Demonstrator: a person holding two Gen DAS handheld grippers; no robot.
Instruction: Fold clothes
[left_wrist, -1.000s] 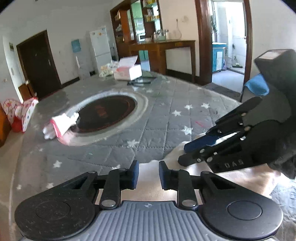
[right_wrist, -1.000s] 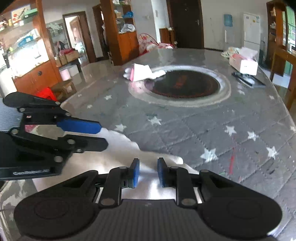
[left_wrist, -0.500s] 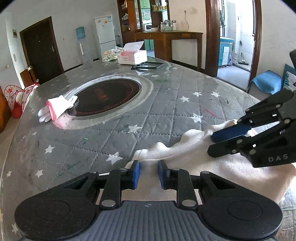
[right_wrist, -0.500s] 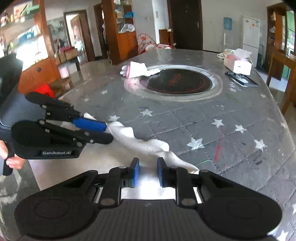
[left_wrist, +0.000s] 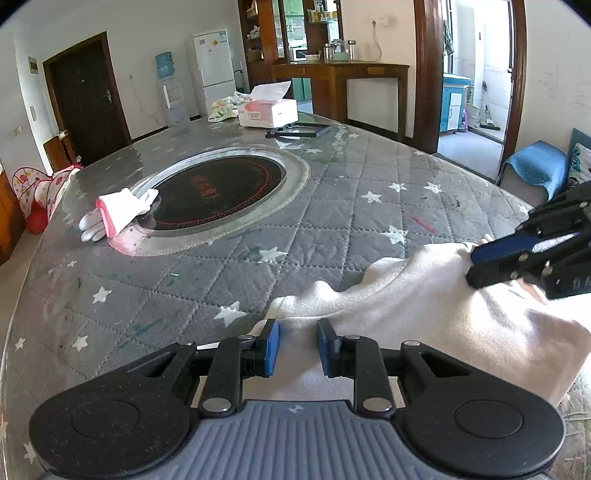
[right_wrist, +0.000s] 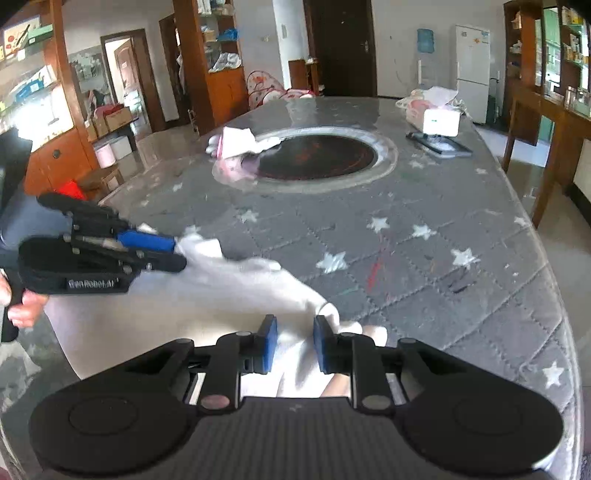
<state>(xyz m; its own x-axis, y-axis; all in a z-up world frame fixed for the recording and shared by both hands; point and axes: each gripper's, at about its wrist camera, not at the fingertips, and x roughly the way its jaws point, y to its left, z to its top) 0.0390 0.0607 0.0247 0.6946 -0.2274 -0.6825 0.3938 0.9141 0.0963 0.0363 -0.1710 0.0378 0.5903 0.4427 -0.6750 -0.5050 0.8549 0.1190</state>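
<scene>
A white garment (left_wrist: 424, 314) lies stretched along the near edge of the grey star-quilted table (left_wrist: 332, 206). My left gripper (left_wrist: 297, 347) is shut on its left corner, with cloth bunched between the blue pads. In the left wrist view my right gripper (left_wrist: 476, 266) is clamped on the garment's far right edge. The right wrist view shows the same garment (right_wrist: 229, 295) running from my right gripper (right_wrist: 294, 345), shut on it, across to my left gripper (right_wrist: 177, 254). A hand (right_wrist: 22, 306) holds the left gripper's handle.
A folded white and pink cloth (left_wrist: 118, 210) rests at the rim of the dark round inset (left_wrist: 218, 192) mid-table. A tissue box (left_wrist: 267, 109) and a flat black frame (left_wrist: 299, 130) sit at the far end. The table edge drops off to the right (right_wrist: 561, 295).
The two grippers have drawn apart, each keeping hold of the garment. The cloth between them now lies spread wider and flatter along the near table edge.
</scene>
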